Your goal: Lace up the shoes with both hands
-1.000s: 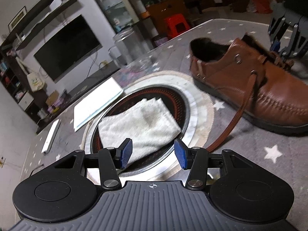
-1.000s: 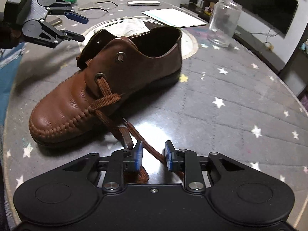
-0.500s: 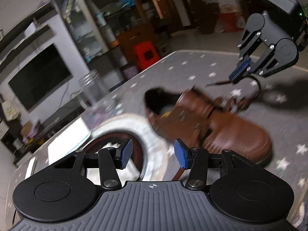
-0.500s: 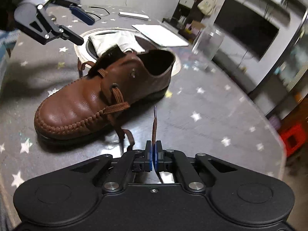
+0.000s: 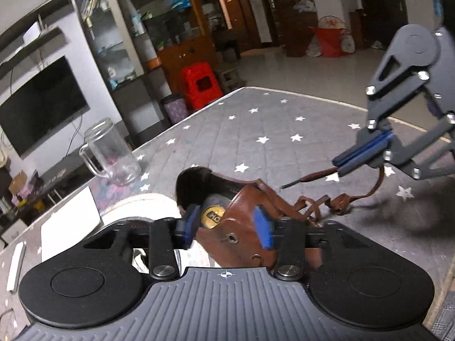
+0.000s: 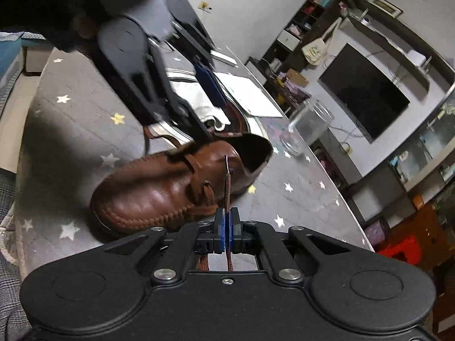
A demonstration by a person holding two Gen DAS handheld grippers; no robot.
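Pinching the brown lace flat between its blue pads, the right gripper is closed on it; the dark stiff tip stands up past the fingers, in line with the shoe's side. From the left wrist view the same gripper hangs above the table at far right, lace tip poking out toward the shoe, the rest of the lace drooping in a slack curve down to loose loops by the eyelets.

Left gripper: jaws apart, nothing held. Its two blue pads straddle the shoe's near side flap, one pad close to the round gold label inside the heel, the other over the leather; contact not clear. In the right wrist view this gripper comes down over the shoe from behind, its lower finger at the tongue edge, blocking part of the opening and the plate behind.

Shoe lies on the grey star-print table cover, toe toward the right gripper's side.

Beyond the heel: a round plate with a white cloth on it, then white paper, a clear glass jar near the table edge. Farther off: dark TV, red stool, shelves.
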